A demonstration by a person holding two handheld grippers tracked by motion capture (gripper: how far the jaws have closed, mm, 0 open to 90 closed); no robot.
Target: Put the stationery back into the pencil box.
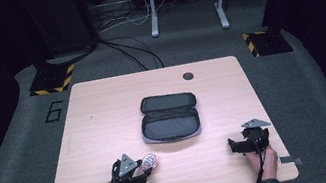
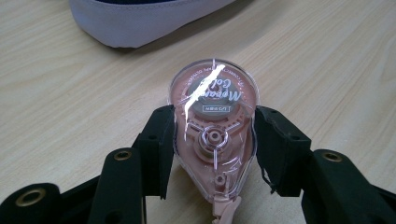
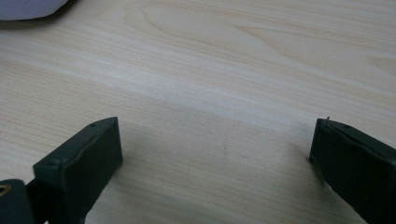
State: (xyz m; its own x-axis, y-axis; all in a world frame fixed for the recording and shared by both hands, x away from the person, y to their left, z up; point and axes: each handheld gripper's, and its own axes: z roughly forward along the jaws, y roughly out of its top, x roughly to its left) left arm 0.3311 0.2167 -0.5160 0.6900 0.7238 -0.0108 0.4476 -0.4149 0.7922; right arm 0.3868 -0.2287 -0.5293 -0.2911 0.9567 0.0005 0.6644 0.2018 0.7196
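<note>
- Clearly the work in hand is packing: an open pouch [image 1: 170, 117] lies unzipped in the middle of the table [image 1: 103, 107], its lid folded back so the inside faces up and is ready to take things in.
- Near the table's front edge, toward the left, sits a pink tape dispenser [image 1: 149, 162], well short of the pouch; in the left gripper view the pouch's pale rim [image 2: 140, 25] lies just beyond the dispenser [image 2: 213, 135].
- The left gripper [image 2: 213, 151] has its two jaws pressed against the dispenser's flat sides, one on each flank, so it is clamped on the dispenser. Gripping across the narrow waist looks like the sensible choice, since the rounded clear shell would likely slip if taken from the ends.
- Whether the dispenser rests on the wood or is lifted just off it cannot be told.
- The right gripper [image 1: 247, 143] rests near the front right of the table, well apart from the pouch. Its jaws stand wide, with bare wood between them and nothing touched; it seems to be waiting, perhaps to steady the pouch.
</note>
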